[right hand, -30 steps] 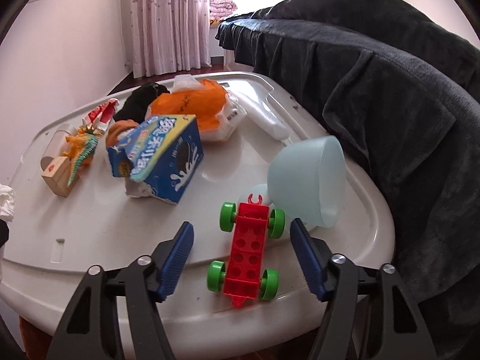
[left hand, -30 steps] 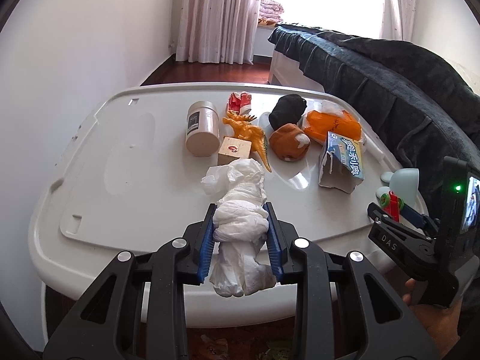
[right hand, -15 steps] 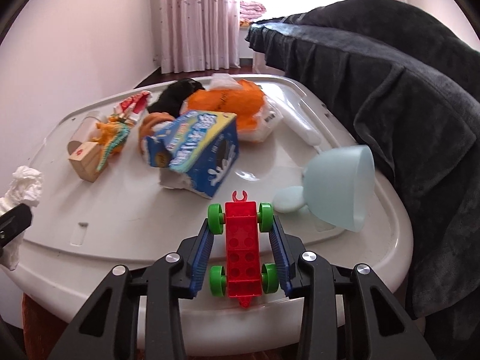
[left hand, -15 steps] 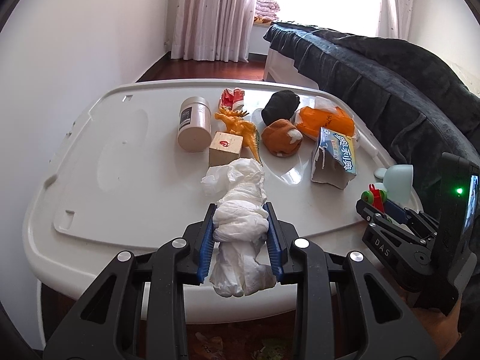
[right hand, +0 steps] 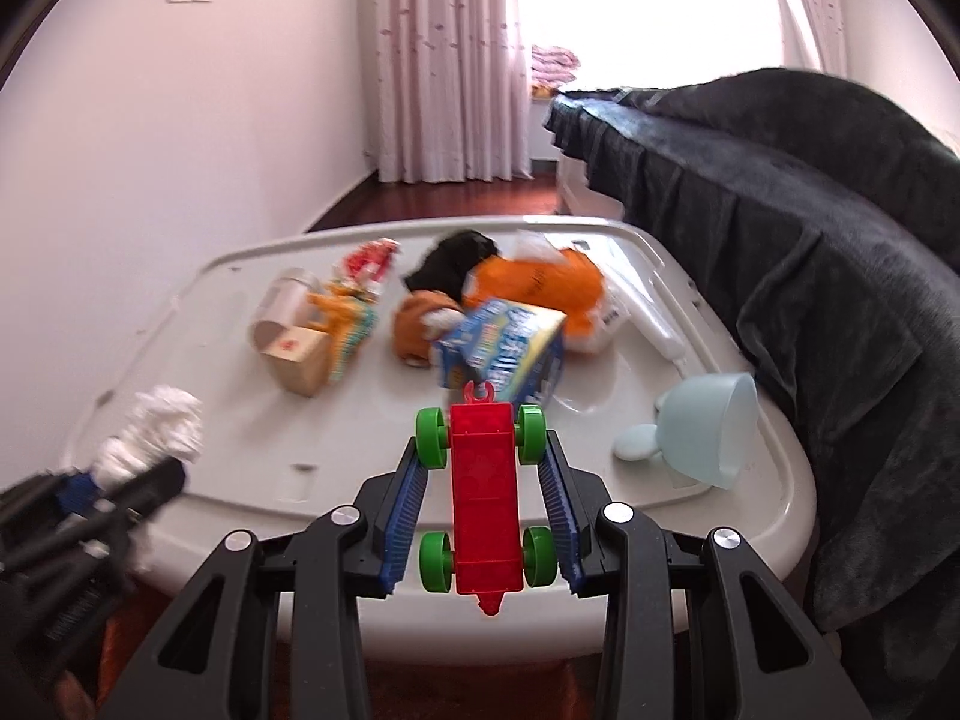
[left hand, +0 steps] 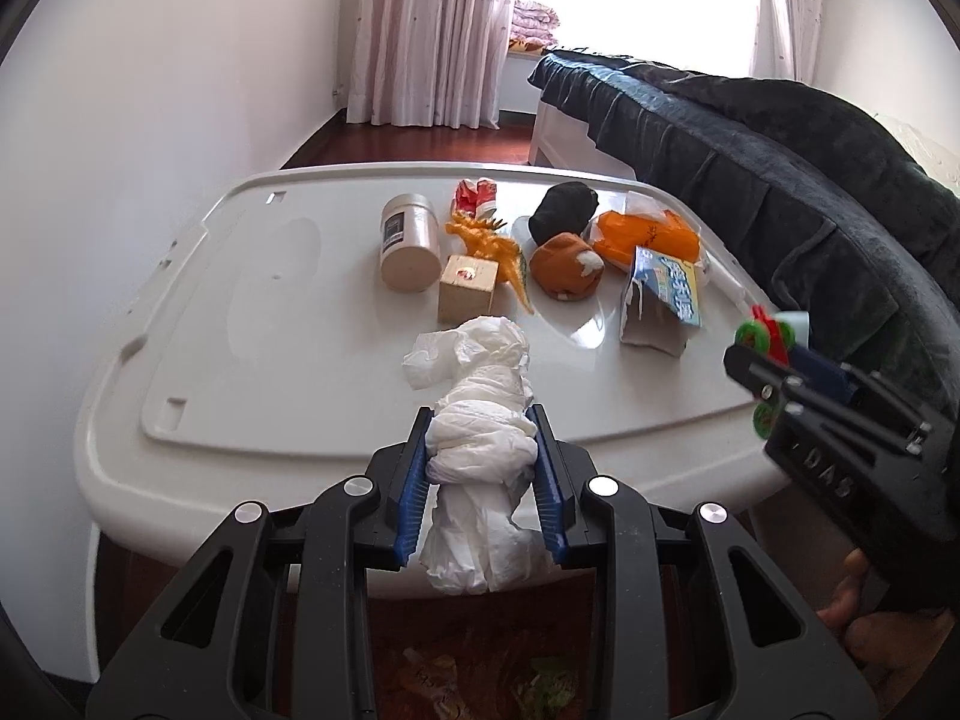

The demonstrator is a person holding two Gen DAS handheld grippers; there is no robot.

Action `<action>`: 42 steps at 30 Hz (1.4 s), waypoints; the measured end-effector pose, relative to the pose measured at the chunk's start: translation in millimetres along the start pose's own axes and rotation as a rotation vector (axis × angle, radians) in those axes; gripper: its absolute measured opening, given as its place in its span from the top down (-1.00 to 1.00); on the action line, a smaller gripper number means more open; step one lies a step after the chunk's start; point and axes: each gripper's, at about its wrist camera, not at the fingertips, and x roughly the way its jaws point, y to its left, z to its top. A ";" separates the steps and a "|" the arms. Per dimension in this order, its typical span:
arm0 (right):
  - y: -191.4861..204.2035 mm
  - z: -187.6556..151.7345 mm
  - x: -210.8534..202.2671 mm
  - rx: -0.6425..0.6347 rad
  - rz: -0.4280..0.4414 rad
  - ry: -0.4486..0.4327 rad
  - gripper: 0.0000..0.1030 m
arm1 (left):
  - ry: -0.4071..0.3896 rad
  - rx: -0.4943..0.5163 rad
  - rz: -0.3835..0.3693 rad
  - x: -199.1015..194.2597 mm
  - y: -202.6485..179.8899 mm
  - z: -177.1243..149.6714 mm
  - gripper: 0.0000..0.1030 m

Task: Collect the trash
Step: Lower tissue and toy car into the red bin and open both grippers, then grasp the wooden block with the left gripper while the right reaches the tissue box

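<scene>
My left gripper [left hand: 483,429] is shut on a crumpled white tissue wad [left hand: 480,420] and holds it above the near edge of the white table [left hand: 240,312]. My right gripper [right hand: 483,456] is shut on a red toy car with green wheels [right hand: 485,498] and holds it lifted over the table's near edge. The right gripper also shows at the right of the left wrist view [left hand: 774,360]. A blue snack box [left hand: 663,303], an orange bag [left hand: 651,237], a black bag [left hand: 564,210] and a red wrapper [left hand: 476,195] lie on the table.
A beige jar [left hand: 408,243], a wooden block [left hand: 468,294], an orange toy dinosaur [left hand: 495,246] and a brown plush [left hand: 567,267] sit mid-table. A pale blue cup [right hand: 708,426] lies tipped at the right edge. A dark-covered sofa [right hand: 810,240] borders the right side.
My right gripper closed on the red toy car and lifted it off the table toward me. My left gripper, still holding the tissue, drew back and up slightly.
</scene>
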 end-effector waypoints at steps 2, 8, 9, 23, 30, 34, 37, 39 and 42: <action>7.6 -5.0 -16.5 -0.004 0.042 0.008 0.26 | 0.012 0.004 0.007 -11.8 4.3 -9.8 0.42; 27.2 -52.8 -44.0 -0.002 0.134 0.147 0.26 | 0.086 0.008 0.023 -42.2 23.0 -48.2 0.41; 30.3 -62.1 -45.3 -0.009 0.138 0.172 0.26 | 0.104 0.008 0.026 -45.6 25.7 -55.7 0.41; 36.8 -101.1 -68.8 -0.064 0.027 0.191 -0.60 | 0.165 -0.034 0.088 -66.5 36.7 -89.6 -0.62; 27.7 -90.0 -76.9 -0.073 -0.016 0.120 -0.62 | 0.115 -0.079 0.082 -70.8 47.5 -80.7 -0.62; 20.2 -69.0 -84.3 -0.072 -0.041 0.047 -0.67 | 0.026 -0.074 0.034 -72.4 46.8 -55.9 -0.62; 13.1 -45.7 -92.3 -0.068 -0.061 -0.026 -0.70 | -0.036 -0.046 -0.015 -64.8 40.3 -26.8 -0.66; 9.0 -31.4 -96.8 -0.067 -0.080 -0.070 -0.79 | -0.065 -0.027 -0.033 -53.8 34.4 -8.6 -0.74; 0.0 -8.2 -102.5 -0.054 -0.094 -0.140 -0.80 | -0.064 0.017 -0.046 -21.5 23.4 20.4 -0.75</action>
